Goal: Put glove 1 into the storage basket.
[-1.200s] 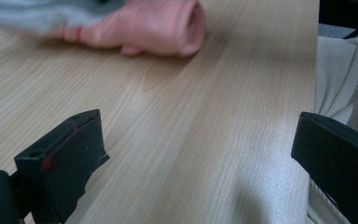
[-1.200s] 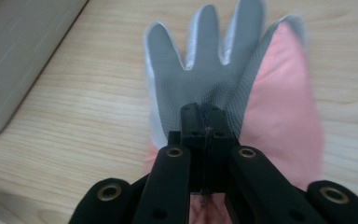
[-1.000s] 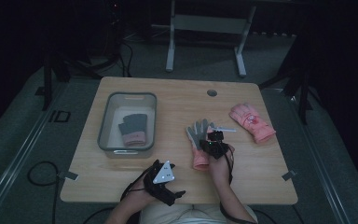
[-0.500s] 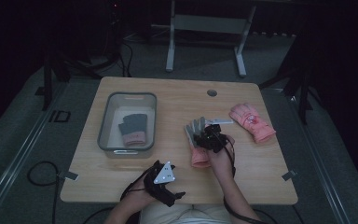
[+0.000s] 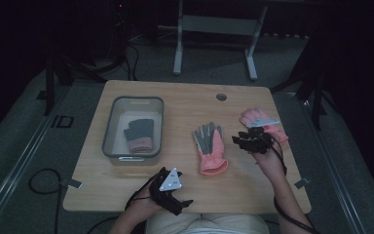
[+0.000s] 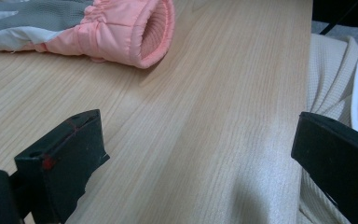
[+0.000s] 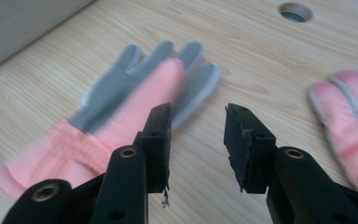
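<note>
Wooden table point(image 5: 185, 105) is carrying a pink-and-grey glove point(image 5: 210, 147) lying flat at its middle. Right gripper point(image 5: 247, 140) is hovering just beside it, jaws parted after just closing slightly, gripping nothing. Left gripper point(image 5: 171, 191) is resting released.

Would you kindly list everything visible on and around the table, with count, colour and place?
Table: one, light wood, centre, with a round hole near its far edge.
Bin: one, grey, on the table's left part.
Glove in bin: one, grey and pink, lying inside the bin.
Middle glove: one, grey palm and pink cuff, flat on the table's centre.
Far-right glove: one, pink, near the right edge.
Metal stand: one, grey, on the floor beyond the table.
Left gripper: one, black, at the near edge, open and empty.
Right gripper: one, black, open and empty, between the two loose gloves.
</note>
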The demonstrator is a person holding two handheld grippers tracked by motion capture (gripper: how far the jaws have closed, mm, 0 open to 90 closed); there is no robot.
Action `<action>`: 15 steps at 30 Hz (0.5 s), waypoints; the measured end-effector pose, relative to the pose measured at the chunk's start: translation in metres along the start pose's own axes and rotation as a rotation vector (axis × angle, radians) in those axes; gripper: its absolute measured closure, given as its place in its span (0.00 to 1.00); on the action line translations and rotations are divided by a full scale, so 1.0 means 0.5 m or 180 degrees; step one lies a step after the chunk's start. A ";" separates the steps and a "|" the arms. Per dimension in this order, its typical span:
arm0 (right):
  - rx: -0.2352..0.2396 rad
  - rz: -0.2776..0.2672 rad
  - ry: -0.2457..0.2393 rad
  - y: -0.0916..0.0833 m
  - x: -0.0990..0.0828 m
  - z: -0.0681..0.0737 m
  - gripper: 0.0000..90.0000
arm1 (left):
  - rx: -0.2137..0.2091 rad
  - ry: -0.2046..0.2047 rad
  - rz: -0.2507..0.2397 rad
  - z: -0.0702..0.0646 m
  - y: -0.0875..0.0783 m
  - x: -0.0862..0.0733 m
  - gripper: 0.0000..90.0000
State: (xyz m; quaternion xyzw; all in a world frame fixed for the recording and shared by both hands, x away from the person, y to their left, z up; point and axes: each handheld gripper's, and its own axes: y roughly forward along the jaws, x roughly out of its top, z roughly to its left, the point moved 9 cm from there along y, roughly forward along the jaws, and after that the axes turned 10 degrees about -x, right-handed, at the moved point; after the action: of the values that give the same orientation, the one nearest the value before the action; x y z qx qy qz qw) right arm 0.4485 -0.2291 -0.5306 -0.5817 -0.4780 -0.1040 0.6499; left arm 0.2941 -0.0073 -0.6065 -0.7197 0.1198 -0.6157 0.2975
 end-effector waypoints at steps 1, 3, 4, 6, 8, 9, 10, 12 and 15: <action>-0.0021 -0.0020 0.0009 -0.005 -0.005 -0.014 0.68 | 0.0009 0.0004 0.0014 0.001 0.001 -0.001 0.02; -0.0070 -0.0051 -0.0012 -0.015 -0.014 -0.040 0.69 | -0.0011 -0.0013 0.0018 0.001 0.001 -0.002 0.02; -0.0101 -0.0105 -0.0020 -0.019 -0.015 -0.054 0.70 | -0.0007 -0.0007 0.0019 0.001 0.001 -0.002 0.02; -0.0119 -0.0104 0.0001 -0.022 -0.019 -0.068 0.70 | 0.0002 -0.0003 0.0015 0.002 0.001 -0.002 0.02; -0.0238 -0.0074 0.0031 -0.024 -0.031 -0.118 0.71 | 0.0043 -0.0040 0.0015 0.006 -0.001 -0.003 0.02; -0.0269 -0.0048 0.0022 -0.023 -0.035 -0.129 0.71 | 0.0070 -0.0042 0.0032 0.009 -0.002 -0.004 0.02; -0.0310 -0.0029 0.0013 -0.023 -0.039 -0.143 0.71 | 0.0084 -0.0059 0.0013 0.010 -0.004 -0.005 0.02; -0.0371 -0.0046 -0.0022 -0.025 -0.042 -0.167 0.71 | 0.0089 -0.0076 -0.0020 0.012 -0.008 -0.003 0.02; -0.0432 -0.0078 -0.0061 -0.033 -0.041 -0.200 0.72 | 0.0100 -0.0065 -0.0041 0.012 -0.010 -0.002 0.02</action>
State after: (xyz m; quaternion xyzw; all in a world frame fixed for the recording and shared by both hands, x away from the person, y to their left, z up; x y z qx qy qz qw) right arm 0.4764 -0.3283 -0.5215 -0.6195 -0.4831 -0.1386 0.6030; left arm 0.2985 -0.0015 -0.6048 -0.7220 0.1023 -0.6121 0.3060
